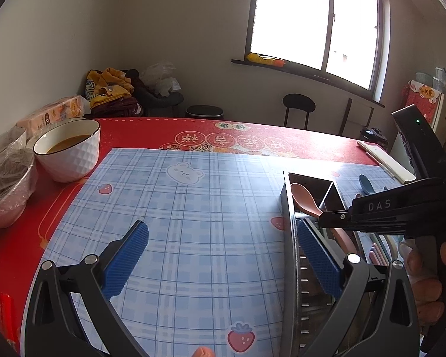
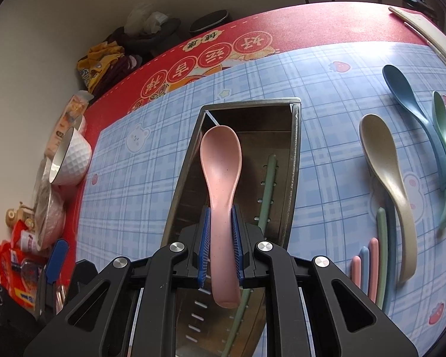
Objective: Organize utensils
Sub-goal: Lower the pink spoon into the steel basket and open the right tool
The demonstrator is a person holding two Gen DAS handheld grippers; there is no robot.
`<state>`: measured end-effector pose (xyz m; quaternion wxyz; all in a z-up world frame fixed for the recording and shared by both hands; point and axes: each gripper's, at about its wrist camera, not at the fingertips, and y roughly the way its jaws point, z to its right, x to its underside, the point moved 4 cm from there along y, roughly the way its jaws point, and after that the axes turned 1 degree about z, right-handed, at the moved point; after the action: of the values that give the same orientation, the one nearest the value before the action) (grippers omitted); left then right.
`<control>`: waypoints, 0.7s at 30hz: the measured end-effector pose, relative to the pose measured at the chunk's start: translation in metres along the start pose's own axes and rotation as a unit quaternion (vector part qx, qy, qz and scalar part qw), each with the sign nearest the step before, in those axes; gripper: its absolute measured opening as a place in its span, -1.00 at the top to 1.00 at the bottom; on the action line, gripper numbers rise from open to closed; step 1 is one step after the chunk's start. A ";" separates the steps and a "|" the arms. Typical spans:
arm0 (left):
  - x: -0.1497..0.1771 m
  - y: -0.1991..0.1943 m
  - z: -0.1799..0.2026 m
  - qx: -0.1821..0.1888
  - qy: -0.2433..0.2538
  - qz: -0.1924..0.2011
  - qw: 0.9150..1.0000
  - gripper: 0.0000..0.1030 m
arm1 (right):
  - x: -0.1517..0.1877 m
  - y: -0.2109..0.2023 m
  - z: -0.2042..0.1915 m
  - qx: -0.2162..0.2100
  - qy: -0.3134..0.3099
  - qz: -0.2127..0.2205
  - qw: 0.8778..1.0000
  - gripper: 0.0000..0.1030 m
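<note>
The right gripper (image 2: 220, 244) is clamped on the handle of the pink plastic spoon (image 2: 221, 172), whose long axis runs straight ahead toward twelve o'clock with the bowl leading, held over the left compartment of the dark metal utensil tray (image 2: 293, 160). A pale green chopstick (image 2: 267, 190) already lies in the tray at about one o'clock of the spoon. The left gripper (image 1: 223, 253) hangs with its jaws apart over the blue checked tabletop (image 1: 193, 208), the tray's near wall at its three o'clock, so the right one is plainly nearer.
</note>
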<state>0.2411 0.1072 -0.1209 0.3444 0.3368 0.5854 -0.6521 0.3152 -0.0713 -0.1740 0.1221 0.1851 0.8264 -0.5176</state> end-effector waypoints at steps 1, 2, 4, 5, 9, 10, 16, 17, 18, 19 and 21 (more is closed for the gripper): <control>0.000 -0.001 -0.001 -0.003 -0.001 0.001 1.000 -0.89 | 0.000 0.001 -0.001 0.000 -0.002 -0.003 1.000 0.70; -0.001 -0.002 -0.001 -0.005 -0.002 0.003 1.000 -0.89 | 0.000 0.002 -0.001 0.001 -0.003 -0.004 1.000 0.70; -0.001 -0.002 -0.003 -0.008 -0.006 0.002 1.000 -0.89 | -0.001 0.003 -0.003 -0.002 -0.003 -0.005 1.000 0.69; -0.001 -0.002 -0.004 -0.013 -0.007 0.002 1.000 -0.89 | -0.002 0.004 -0.003 0.000 -0.002 -0.005 1.000 0.69; -0.002 -0.004 -0.007 -0.031 -0.008 0.004 0.999 -0.89 | -0.002 0.000 -0.003 -0.014 -0.004 -0.004 1.000 0.69; -0.002 -0.004 -0.008 -0.031 -0.011 0.005 0.999 -0.89 | -0.002 -0.005 -0.004 -0.013 -0.016 0.006 1.000 0.69; -0.003 -0.007 -0.008 -0.029 -0.012 0.012 0.999 -0.89 | -0.001 -0.051 0.008 -0.019 -0.097 0.089 0.991 0.59; -0.003 -0.007 -0.007 -0.030 -0.008 0.013 0.999 -0.89 | 0.001 -0.060 0.014 -0.023 -0.109 0.105 0.988 0.46; -0.003 -0.006 -0.005 -0.030 -0.005 0.012 0.999 -0.89 | 0.004 -0.069 0.019 -0.031 -0.125 0.119 0.985 0.34; -0.002 -0.006 -0.003 -0.032 0.000 0.012 0.999 -0.88 | 0.007 -0.077 0.025 -0.032 -0.144 0.133 0.980 0.05; 0.000 -0.002 0.000 -0.039 0.010 0.008 0.999 -0.86 | 0.015 -0.092 0.035 -0.030 -0.189 0.156 0.969 -0.03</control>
<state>0.2393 0.1078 -0.1200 0.3571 0.3342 0.6108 -0.6226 0.2618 -0.1361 -0.1202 0.3610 0.2067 0.7643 -0.4928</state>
